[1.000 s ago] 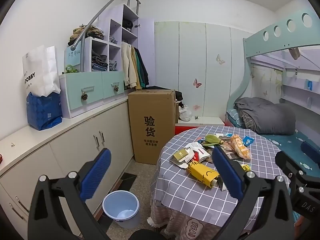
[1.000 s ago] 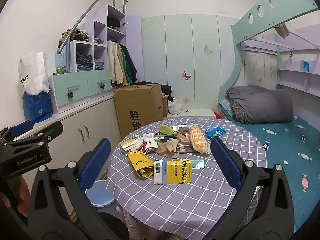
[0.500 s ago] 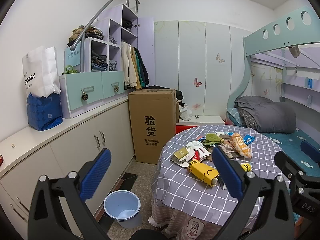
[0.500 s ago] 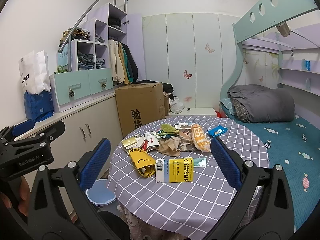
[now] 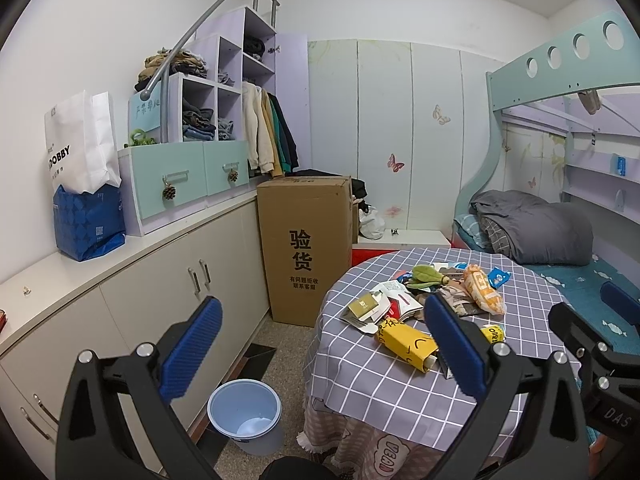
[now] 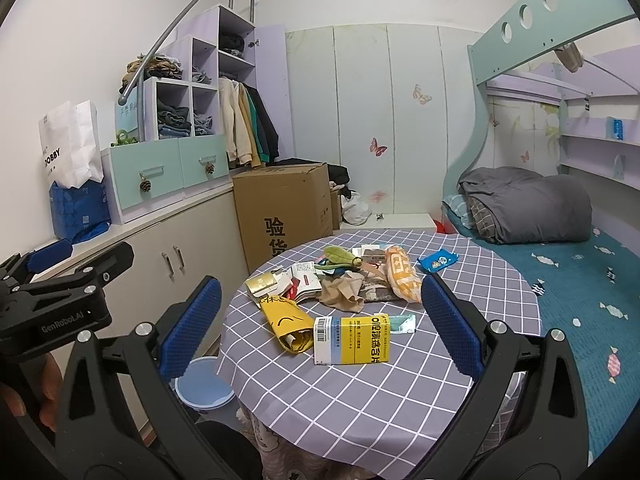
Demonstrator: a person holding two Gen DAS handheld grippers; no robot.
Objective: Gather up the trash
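Round checked-cloth table carries scattered trash.

In the left wrist view the right finger pad covered part of the yellow carton and all but a corner of the box behind it. The right hand-held gripper was cut off by the frame's right edge, so its jaws could not be read there. In the right wrist view the desk and the left finger pad hid most of the bin. The cardboard box lost its lower half behind the desk. Only fingers of the hand showed at the left edge. Small print on the wrappers was too fine to read.
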